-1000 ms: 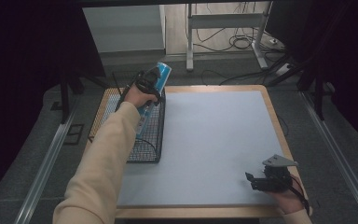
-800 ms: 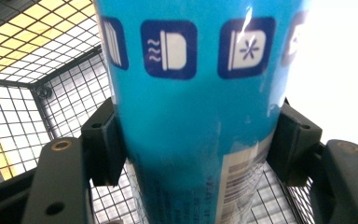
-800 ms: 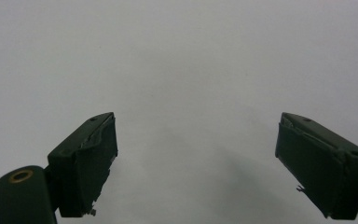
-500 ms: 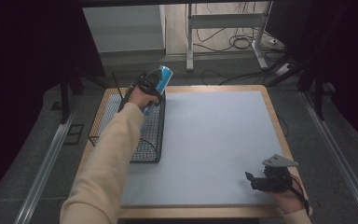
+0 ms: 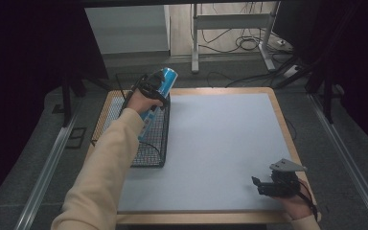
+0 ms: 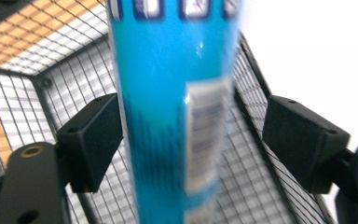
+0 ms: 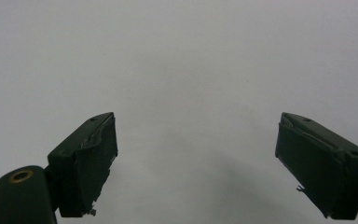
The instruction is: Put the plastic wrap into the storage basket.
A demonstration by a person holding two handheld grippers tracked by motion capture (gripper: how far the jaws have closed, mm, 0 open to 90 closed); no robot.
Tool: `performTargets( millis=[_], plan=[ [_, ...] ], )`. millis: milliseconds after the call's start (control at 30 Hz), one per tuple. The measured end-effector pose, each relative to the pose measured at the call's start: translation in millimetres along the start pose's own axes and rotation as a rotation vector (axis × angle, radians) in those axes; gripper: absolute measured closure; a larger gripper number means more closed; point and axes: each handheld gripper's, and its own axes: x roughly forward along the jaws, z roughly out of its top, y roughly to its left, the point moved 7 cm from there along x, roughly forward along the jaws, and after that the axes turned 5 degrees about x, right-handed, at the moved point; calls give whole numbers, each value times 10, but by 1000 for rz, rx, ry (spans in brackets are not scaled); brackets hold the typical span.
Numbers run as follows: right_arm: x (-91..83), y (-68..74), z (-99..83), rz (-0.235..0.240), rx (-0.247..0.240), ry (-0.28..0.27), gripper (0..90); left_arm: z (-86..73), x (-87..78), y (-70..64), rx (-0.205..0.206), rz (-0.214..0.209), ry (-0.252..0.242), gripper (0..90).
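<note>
Left gripper [image 6: 193, 140] has its jaws spread wide around a tall blue cylindrical can [image 6: 177, 116], over the black wire mesh basket [image 5: 148, 143]; one jaw looks touching, the other apart. Right gripper [image 7: 196, 163] rests wide apart, holding nothing, above the grey counter [image 5: 220, 143] near corner.

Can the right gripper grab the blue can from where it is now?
Probably not yet. The right gripper sits at the near right corner of the table, jaws open, while the blue can is far off by the wire basket, between the left gripper's jaws.
</note>
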Motion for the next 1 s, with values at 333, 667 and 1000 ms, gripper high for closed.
performTargets(
  millis=[333, 667, 1000],
  plan=[
    [-14, 38, 10, -1, -9, -6, 131, -281, -326, -387, 85, -64, -119, 197],
    [-38, 67, 23, -2, -13, -15, 132, -741, -473, -809, 144, -130, -221, 201],
    [-61, 97, 38, -18, -21, -26, 132, -1101, -613, -1275, 211, -236, -378, 216]
  ],
)
